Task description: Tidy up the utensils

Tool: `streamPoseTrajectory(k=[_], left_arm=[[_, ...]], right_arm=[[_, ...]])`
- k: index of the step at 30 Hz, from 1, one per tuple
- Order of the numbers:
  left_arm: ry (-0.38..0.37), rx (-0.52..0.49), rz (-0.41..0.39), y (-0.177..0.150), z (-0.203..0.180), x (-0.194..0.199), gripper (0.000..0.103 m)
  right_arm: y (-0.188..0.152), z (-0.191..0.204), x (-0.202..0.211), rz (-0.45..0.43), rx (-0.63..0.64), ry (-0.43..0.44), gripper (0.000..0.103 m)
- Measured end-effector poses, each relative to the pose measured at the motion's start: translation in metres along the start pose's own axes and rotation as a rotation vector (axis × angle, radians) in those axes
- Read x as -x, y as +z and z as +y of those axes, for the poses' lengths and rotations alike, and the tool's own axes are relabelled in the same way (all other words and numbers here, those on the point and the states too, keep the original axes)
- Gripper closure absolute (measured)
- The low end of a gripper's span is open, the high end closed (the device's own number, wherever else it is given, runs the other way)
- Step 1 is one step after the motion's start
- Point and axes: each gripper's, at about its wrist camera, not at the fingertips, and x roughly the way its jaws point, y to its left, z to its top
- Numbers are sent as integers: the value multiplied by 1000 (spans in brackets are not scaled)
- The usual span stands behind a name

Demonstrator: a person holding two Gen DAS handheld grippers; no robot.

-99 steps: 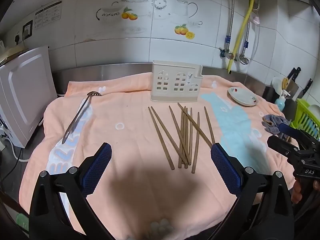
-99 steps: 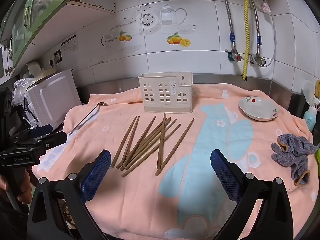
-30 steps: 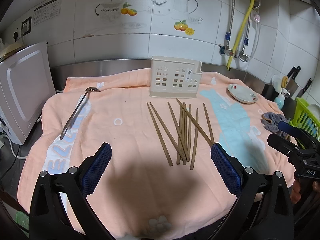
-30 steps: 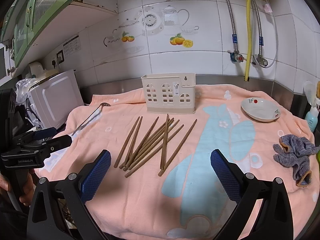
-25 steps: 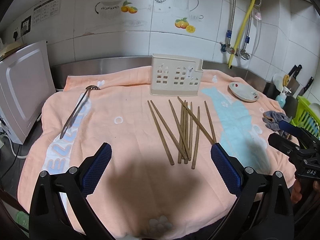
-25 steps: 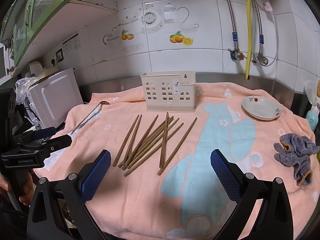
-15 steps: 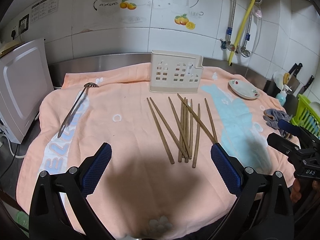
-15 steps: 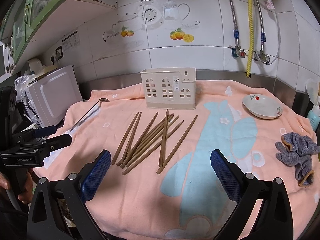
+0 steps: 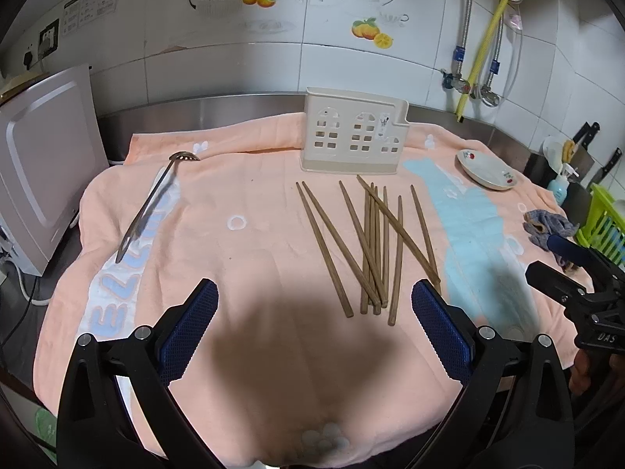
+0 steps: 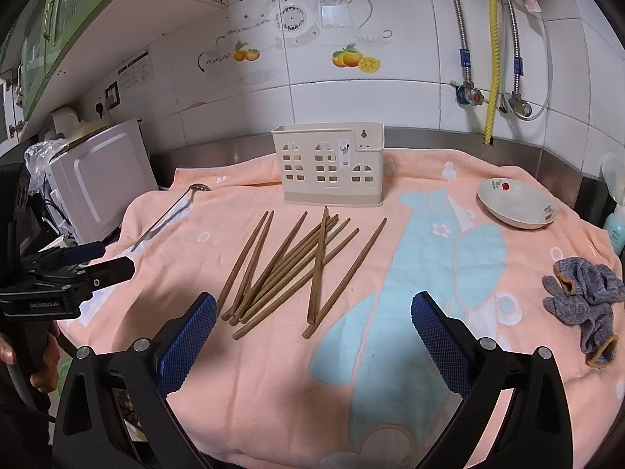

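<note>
Hovering level over the chopsticks (image 9: 371, 246), both grippers' jaws gape empty.

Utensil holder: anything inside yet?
Nothing pokes above the utensil holder rim and its cutouts look clear; the bottom is hidden. Chopsticks lie on the towel in front.

Bare towel (image 9: 254, 258) between ladle (image 9: 154, 203) and chopsticks (image 9: 371, 242)

"GenRobot.AI" on left tool (image 10: 78, 262); "UAS" on right tool (image 9: 562, 265)
</note>
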Motion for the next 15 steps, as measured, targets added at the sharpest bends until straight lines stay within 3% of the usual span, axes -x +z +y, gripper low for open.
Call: streamPoseTrajectory(k=[15], left_arm=[[42,46,82,0,16,-25,5]], right_arm=[[-3,0,-25,59,15,-9,7]])
